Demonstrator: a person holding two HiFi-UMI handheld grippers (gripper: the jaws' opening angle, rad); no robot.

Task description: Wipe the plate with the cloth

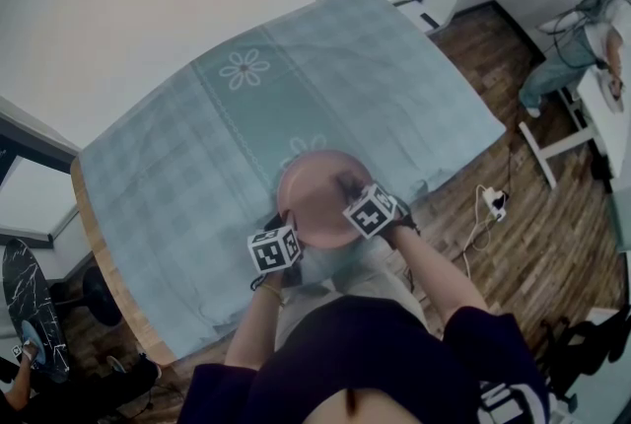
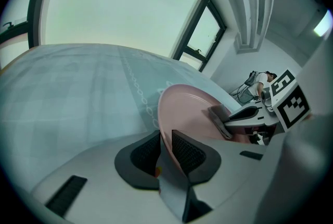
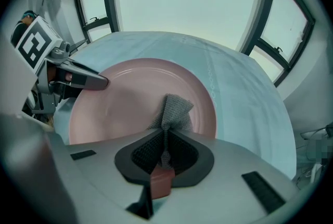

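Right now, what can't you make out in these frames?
Head view: jaw tips of the left tool and right tool, under their marker cubes.
Right gripper view: near rim of the plate, behind the tool body; whether the cloth presses on it.
Left gripper view: plate's underside, turned away.

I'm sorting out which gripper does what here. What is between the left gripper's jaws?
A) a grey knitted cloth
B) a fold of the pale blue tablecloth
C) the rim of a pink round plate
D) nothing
C: the left gripper has its jaws clamped on the rim of the pink round plate, while the right gripper is the one pinching the grey knitted cloth.
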